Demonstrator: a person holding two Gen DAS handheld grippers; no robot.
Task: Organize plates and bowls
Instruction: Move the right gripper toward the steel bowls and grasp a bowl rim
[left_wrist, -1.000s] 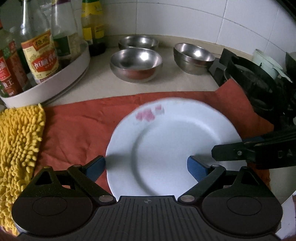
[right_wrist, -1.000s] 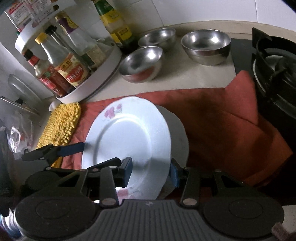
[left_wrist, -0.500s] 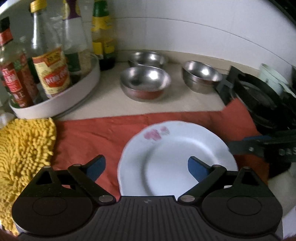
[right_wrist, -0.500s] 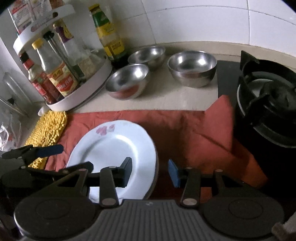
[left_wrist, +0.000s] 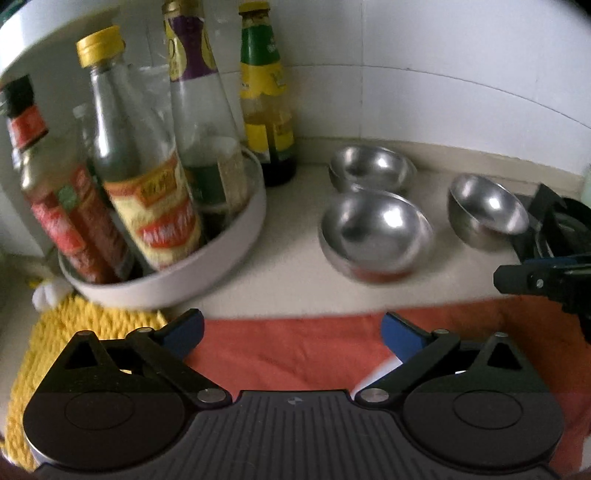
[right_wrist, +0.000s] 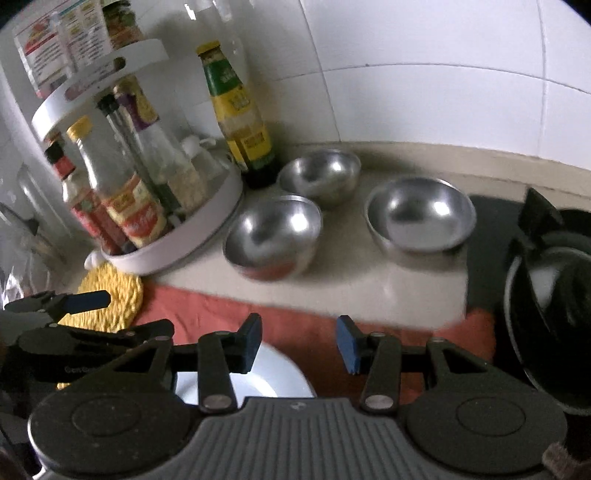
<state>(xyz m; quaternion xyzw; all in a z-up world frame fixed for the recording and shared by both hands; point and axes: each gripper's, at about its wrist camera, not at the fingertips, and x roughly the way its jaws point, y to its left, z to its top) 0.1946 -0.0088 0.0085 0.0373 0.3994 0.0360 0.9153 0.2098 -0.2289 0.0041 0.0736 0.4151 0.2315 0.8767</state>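
Note:
Three steel bowls stand on the pale counter beyond the red cloth: a near one, one behind it and one to the right. In the right wrist view they are the near bowl, the back bowl and the right bowl. My left gripper hangs over the cloth, its jaws opening wide with nothing between them. My right gripper is open and empty. A white plate lies on the cloth under its left finger, and a sliver of the plate shows in the left wrist view.
A white two-tier turntable full of sauce bottles stands at the left. A dark bottle with a yellow label is by the tiled wall. A yellow mat lies left of the cloth. A black stove burner is at the right.
Both grippers drew back and rose from the plate, which now lies flat on the cloth at the bottom of the views. The left jaws spread wider. The bowls now fill the middle.

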